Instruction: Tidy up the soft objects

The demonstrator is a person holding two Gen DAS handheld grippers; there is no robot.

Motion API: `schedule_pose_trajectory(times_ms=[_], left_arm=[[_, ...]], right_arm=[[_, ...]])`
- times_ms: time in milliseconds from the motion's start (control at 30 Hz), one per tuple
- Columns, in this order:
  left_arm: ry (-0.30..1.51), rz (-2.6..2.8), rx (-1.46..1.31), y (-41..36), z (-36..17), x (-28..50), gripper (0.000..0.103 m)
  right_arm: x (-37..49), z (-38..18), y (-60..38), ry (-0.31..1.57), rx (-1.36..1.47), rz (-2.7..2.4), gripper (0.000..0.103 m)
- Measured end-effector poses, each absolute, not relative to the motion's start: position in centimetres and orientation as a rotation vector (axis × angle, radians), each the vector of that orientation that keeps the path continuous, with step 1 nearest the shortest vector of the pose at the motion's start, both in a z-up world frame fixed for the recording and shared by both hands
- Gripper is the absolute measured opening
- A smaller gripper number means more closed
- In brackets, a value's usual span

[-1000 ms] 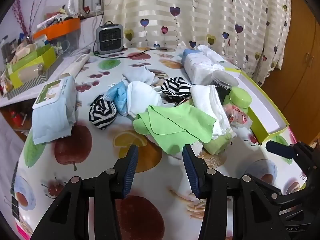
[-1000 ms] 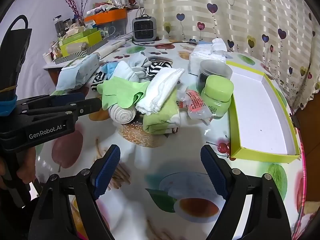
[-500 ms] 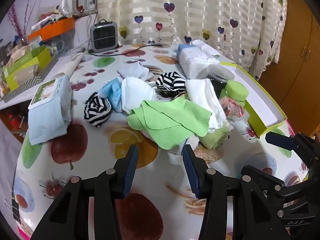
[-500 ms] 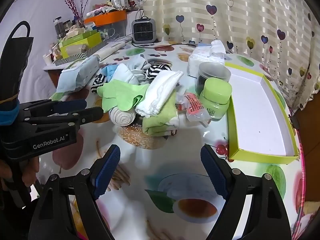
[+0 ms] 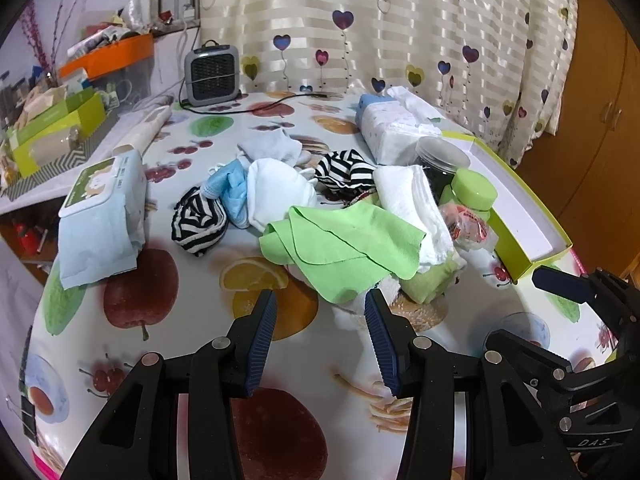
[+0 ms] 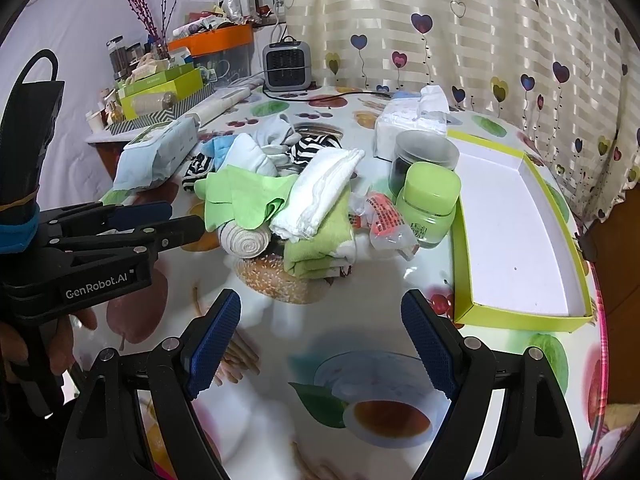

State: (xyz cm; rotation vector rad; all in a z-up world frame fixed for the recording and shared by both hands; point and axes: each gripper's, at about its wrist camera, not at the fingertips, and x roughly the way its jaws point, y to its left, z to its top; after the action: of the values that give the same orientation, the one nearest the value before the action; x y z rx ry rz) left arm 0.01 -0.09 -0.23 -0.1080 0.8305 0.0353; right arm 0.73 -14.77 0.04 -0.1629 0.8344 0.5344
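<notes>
Wipes pack: a pale blue soft pack of wet wipes with a green-and-white lid point(image 5: 100, 216) lies at the left of the fruit-patterned bench point(image 5: 160, 292), apart from the heap.
Striped roll: a black-and-white striped rolled sock point(image 5: 198, 220) sits just right of the pack, touching a light blue cloth point(image 5: 228, 192) and a white bunched cloth point(image 5: 276, 192).
Left tongs: the left tongs point(image 5: 318, 336) hover low over the bench with a moderate gap between the jaws, holding nothing, aimed at the near edge of the heap.
Green cloth: a thin lime-green cloth point(image 5: 344, 244) is draped over the front of the heap, its hanging corner just beyond the left tongs.
White towel: a folded white towel point(image 6: 320, 196) lies on top of a folded light green towel point(image 6: 316, 248), beside a cream rolled cloth point(image 6: 244, 240).
Right tongs: the right tongs point(image 6: 320, 344) are spread wide and empty, short of the heap.
Jars: a jar with a lime-green lid point(image 6: 430, 204) and a dark clear-lidded jar point(image 6: 420, 156) stand between the heap and the tray.
Tray: a shallow lime-green cardboard tray with a white inside point(image 6: 520, 316) lies at the right, nothing in it.
Step in hand: seemingly the approach; nothing is sorted yet.
Next move: probably ease the left tongs forward onto the green cloth's hanging edge and pinch one layer only, since it should drape and drag its neighbours.
</notes>
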Motion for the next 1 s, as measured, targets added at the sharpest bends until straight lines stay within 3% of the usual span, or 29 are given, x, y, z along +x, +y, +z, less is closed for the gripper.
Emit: schedule_pose_trajectory(times_ms=[1000], left_arm=[[0.832, 0.002, -0.11, -0.66, -0.36, -0.32, 0.045]], right_arm=[[0.84, 0.29, -14.82, 0.824, -0.152, 0.551, 0.083]])
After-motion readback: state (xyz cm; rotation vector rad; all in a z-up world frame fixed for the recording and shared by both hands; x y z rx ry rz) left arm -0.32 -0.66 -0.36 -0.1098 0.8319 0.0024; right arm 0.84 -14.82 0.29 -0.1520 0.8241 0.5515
